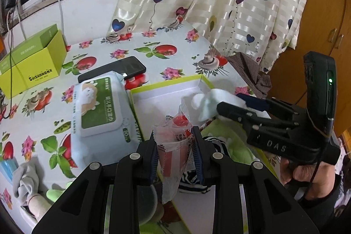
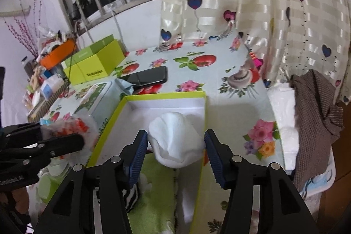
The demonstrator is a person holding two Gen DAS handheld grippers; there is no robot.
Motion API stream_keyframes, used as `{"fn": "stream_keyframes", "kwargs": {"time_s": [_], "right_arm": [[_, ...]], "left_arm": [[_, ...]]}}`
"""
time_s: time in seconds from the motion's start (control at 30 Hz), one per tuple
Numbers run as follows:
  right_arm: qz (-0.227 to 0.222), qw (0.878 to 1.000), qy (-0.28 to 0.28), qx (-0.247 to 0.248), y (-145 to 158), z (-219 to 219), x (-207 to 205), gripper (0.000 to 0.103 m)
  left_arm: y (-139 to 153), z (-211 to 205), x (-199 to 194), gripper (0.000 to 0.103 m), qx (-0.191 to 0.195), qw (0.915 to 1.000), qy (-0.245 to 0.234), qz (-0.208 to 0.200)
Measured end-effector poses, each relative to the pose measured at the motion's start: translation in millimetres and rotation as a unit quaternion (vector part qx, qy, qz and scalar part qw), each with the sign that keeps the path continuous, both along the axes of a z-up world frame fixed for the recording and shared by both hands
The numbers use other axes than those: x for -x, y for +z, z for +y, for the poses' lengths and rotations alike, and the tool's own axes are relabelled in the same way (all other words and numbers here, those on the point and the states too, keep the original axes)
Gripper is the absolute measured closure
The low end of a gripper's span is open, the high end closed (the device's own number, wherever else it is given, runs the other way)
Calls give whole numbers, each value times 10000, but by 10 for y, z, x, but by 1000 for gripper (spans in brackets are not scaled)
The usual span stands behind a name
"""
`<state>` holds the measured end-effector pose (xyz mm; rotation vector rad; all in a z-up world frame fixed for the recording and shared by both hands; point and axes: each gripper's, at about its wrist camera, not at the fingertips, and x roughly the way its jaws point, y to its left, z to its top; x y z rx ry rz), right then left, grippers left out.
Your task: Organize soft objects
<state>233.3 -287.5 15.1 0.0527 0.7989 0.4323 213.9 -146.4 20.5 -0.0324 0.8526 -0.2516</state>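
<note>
Over the yellow-rimmed white cardboard box, your left gripper pinches a crinkly red-and-clear plastic packet, while your right gripper stands wide around a white foam wad, barely touching it

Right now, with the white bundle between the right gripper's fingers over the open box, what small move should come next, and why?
Probably lift the right gripper straight back off the white sock bundle. Its jaws stand wide, and the bundle already sits over the white floor of the yellow-green box. That would clear room for the left gripper, which is shut on a red-and-clear plastic packet beside the box.
</note>
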Motion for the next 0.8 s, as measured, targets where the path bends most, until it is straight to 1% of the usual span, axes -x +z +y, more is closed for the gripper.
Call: {"fn": "stream_keyframes", "kwargs": {"time_s": [0.07,0.23,0.37,0.6,0.7,0.8], "right_arm": [[-46,10000,35,-51,11,15,8,50],[-194,9995,0,-235,66,-29,31,50],[-204,9993,23,-302,75,-25,36,50],[-254,9993,-77,-269,155,-73,99,50],[-250,9994,26,-258,185,-44,144,50],[-391,9988,294,-88,259,107,269,50]], "left_arm": [[-12,-11,-26,73,35,10000,-32,24],[-49,-30,-87,61,93,9999,-89,68],[-70,-17,-106,60,164,9998,-87,112],[47,138,11,59,324,9995,7,-29],[130,233,93,59,411,9990,71,-139],[204,323,187,59,441,9987,126,-234]]}}
